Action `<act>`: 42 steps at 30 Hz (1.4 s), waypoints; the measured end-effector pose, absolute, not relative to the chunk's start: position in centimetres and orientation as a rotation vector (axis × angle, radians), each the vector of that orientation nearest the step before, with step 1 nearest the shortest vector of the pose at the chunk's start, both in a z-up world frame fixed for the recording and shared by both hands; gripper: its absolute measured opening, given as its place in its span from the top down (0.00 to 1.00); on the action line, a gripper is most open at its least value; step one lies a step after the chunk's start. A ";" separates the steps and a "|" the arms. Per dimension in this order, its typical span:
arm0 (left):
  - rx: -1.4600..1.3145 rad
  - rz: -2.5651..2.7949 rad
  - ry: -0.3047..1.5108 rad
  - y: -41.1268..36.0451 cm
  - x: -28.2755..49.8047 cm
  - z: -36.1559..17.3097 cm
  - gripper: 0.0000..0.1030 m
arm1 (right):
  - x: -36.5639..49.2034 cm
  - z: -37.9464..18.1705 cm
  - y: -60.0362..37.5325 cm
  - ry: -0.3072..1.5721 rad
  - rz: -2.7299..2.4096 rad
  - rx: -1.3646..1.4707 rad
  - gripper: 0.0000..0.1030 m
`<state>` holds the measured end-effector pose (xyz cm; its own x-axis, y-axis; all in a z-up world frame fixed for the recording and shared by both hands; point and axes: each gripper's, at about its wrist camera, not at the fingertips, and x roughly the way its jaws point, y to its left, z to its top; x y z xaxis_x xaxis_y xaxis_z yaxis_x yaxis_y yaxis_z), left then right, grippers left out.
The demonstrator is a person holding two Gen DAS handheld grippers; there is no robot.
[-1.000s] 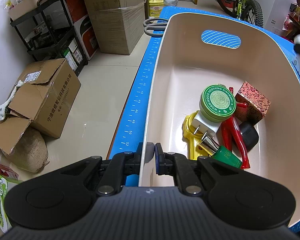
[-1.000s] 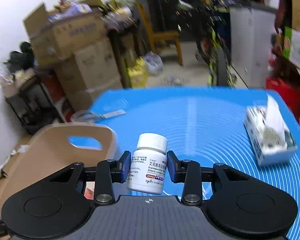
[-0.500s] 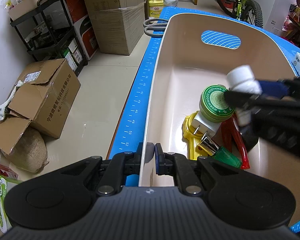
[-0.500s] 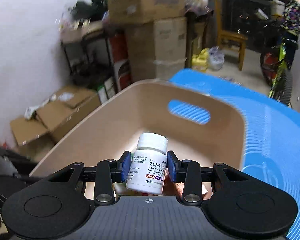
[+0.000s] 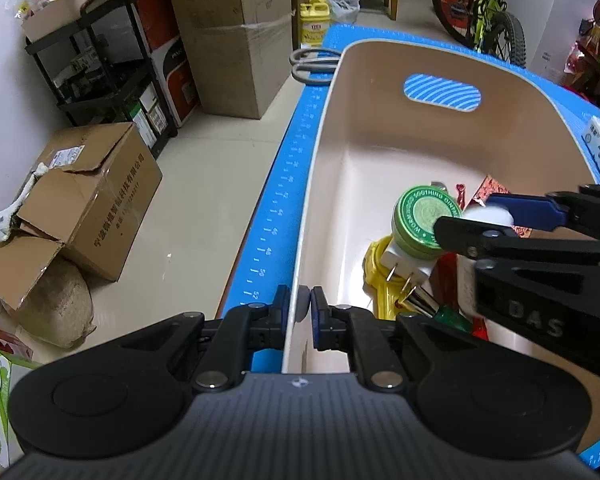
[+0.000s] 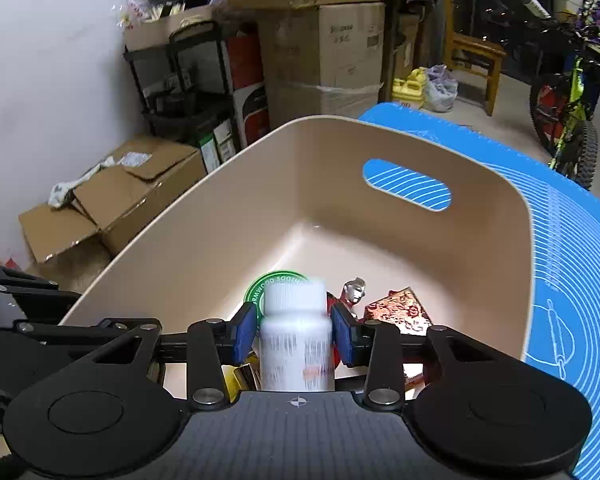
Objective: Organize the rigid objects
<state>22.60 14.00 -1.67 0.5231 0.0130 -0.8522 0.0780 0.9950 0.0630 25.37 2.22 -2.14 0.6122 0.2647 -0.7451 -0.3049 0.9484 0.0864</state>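
Room: pale tiled floor (image 5: 204, 184), white wall (image 6: 56, 60) at left. Black metal shelf rack (image 5: 112, 80) against the wall, packed with boxes. Tall stacked cardboard cartons (image 6: 324, 40) beside it. Open cardboard box (image 5: 84, 208) on the floor, near left. Wooden chair (image 6: 474, 60) and bicycle (image 5: 484, 16) far right. Indoor light, dim at the far end.

The green tin (image 5: 426, 222) says "SOOTHING OINTMENT" around its lid. The right gripper (image 5: 476, 216) has "DAS" on it. The blue mat (image 5: 278, 216) shows 46, 48, 50, 52.
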 end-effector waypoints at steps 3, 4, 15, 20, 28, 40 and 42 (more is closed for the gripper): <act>0.109 -0.035 1.001 13.9 22.2 -1.1 0.85 | 24.5 -1.1 1.5 0.831 0.309 -0.024 0.40; 0.111 -0.028 0.990 13.9 22.0 -0.8 0.78 | 24.1 -0.7 1.2 0.819 0.297 -0.014 0.34; 0.106 -0.039 0.857 11.9 17.6 4.1 0.33 | 16.6 4.9 -2.1 0.685 0.185 -0.015 0.16; 0.108 -0.062 0.821 10.7 14.7 6.4 0.32 | 12.6 7.6 -4.3 0.639 0.126 -0.003 0.10; 0.097 -0.097 0.757 9.2 9.5 10.0 0.31 | 5.7 10.7 -6.7 0.579 0.055 -0.021 0.07; 0.161 -0.125 0.697 5.8 2.0 12.2 0.31 | -3.0 13.0 -10.3 0.534 -0.006 -0.007 0.06; 0.171 -0.130 0.693 5.3 0.9 12.2 0.31 | -4.5 13.1 -10.7 0.527 -0.015 -0.013 0.06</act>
<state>0.91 5.33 12.22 0.7621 -0.0617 -0.6446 0.1753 0.9779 0.1137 -4.46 -10.71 13.06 0.8641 -0.0175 -0.5030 0.0110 0.9998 -0.0160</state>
